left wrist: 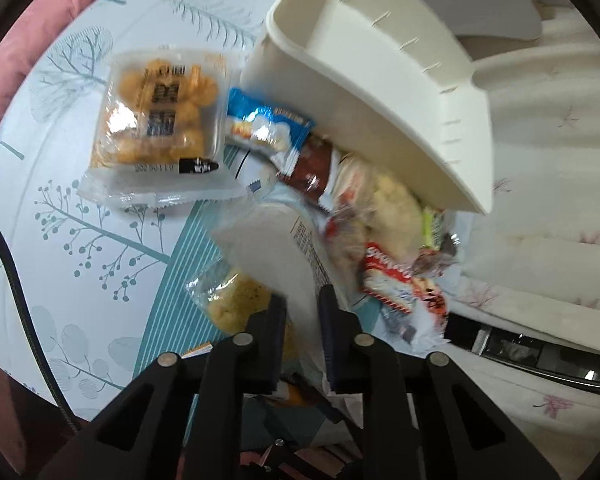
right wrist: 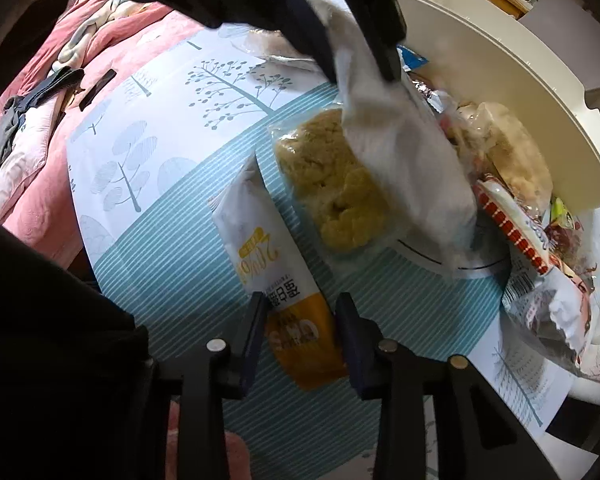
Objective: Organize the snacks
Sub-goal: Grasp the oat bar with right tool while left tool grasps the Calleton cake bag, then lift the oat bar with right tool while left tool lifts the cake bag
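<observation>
Probably a home bedroom: pink quilt, strewn clothes, tree-print tablecloth under snacks.

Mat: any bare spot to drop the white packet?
Free: the tree-print mat left of the yellow-white packet, toward the pink blanket. Crowded: the snack pile beside the tipped white bin. The left gripper holds the white packet.

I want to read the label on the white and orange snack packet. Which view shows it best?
The right wrist view: the white and orange packet lies flat on the mat, print visible, between the open right gripper fingers. The left wrist view shows only a blurred scrap of it below the left gripper.
</observation>
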